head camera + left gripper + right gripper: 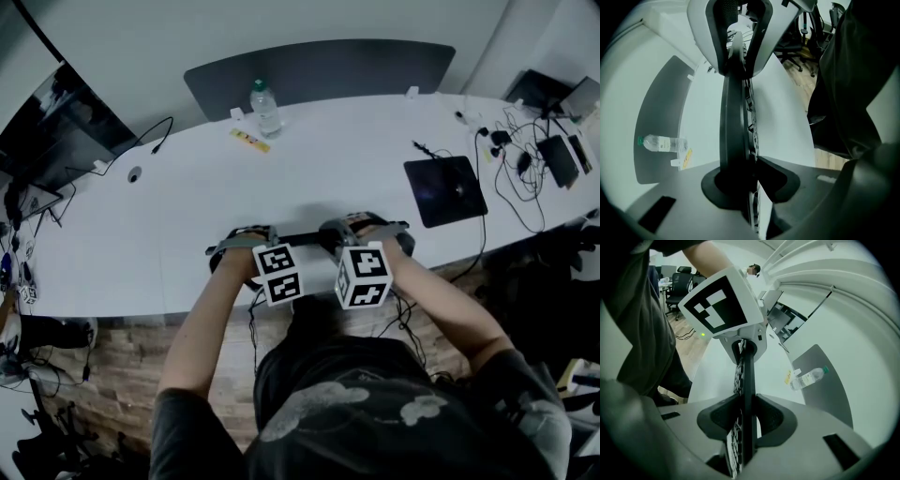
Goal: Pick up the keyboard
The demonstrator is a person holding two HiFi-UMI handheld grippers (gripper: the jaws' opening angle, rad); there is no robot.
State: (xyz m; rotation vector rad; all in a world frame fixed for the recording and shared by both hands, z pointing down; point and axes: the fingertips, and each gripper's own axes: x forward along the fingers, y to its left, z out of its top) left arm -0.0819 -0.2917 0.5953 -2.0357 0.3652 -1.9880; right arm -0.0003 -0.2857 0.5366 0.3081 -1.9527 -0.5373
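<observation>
Spanning the gap between the two claws, the keyboard [298, 238] hangs as a thin dark bar just over the near edge of the white table [187, 206], right in front of the person. Its long axis runs side to side, along that edge – one end in each claw. It is turned up on its long edge, so from above only the narrow rim shows. In both gripper views the keys face the person's side and the plain back faces the far side of the table.

The left claw [239, 242] is pinched on the keyboard's left end, its dark pads tight against both faces. The right claw [370, 234] is clamped on the right end in the same way, the board running straight out from between its pads toward the other claw's marker cube [719, 303].

Farther off on the table stand a water bottle [265, 108] and a small yellow strip [249, 141]. To the right lie a black pad [445, 190] and a tangle of cables [511, 178].
</observation>
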